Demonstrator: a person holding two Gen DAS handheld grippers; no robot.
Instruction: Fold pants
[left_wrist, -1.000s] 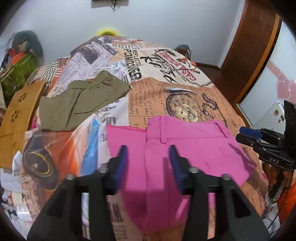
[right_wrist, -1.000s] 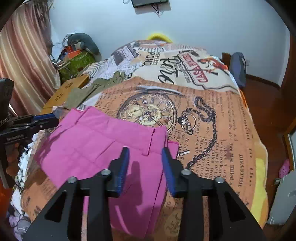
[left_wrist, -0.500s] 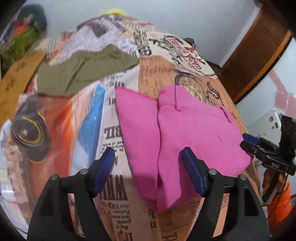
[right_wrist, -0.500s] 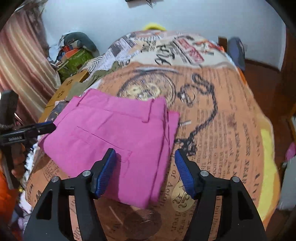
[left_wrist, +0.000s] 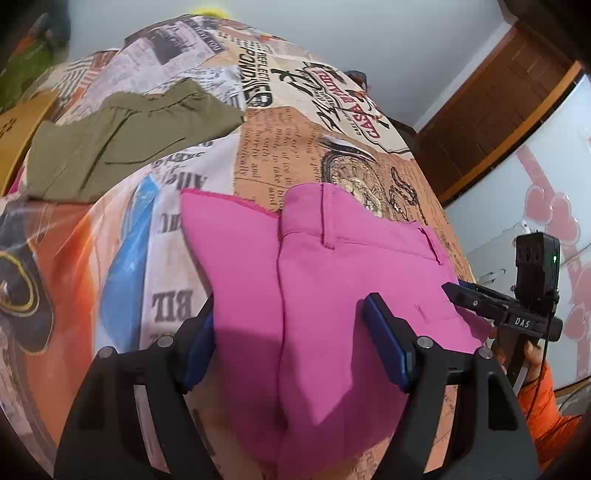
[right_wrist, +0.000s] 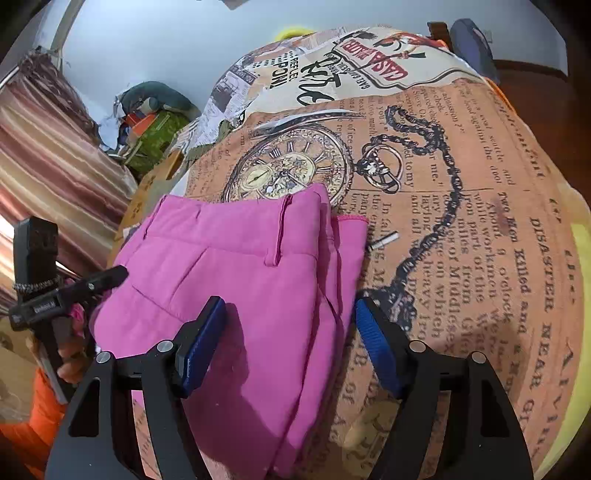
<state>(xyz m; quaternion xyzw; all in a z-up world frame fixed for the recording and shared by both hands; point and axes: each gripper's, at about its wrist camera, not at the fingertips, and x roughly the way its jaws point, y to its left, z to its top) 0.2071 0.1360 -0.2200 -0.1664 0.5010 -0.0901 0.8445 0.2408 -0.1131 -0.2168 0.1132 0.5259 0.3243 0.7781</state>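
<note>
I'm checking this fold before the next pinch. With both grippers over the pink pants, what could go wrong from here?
1. The left gripper, open, straddles the near fold of the pink pants; closing might catch only the top layer and pull the fold apart.
2. The right gripper, its jaws opening, sits over the stacked edges; an uneven pinch could skew them.
3. A small metal piece lies on the bedspread beside the pants and could snag.

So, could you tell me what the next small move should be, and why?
Probably lower both onto the cloth and close: the left hand-held gripper is open and the right hand-held gripper is opening, each straddling a near edge of the folded pink pants, pads not pressing yet.
</note>
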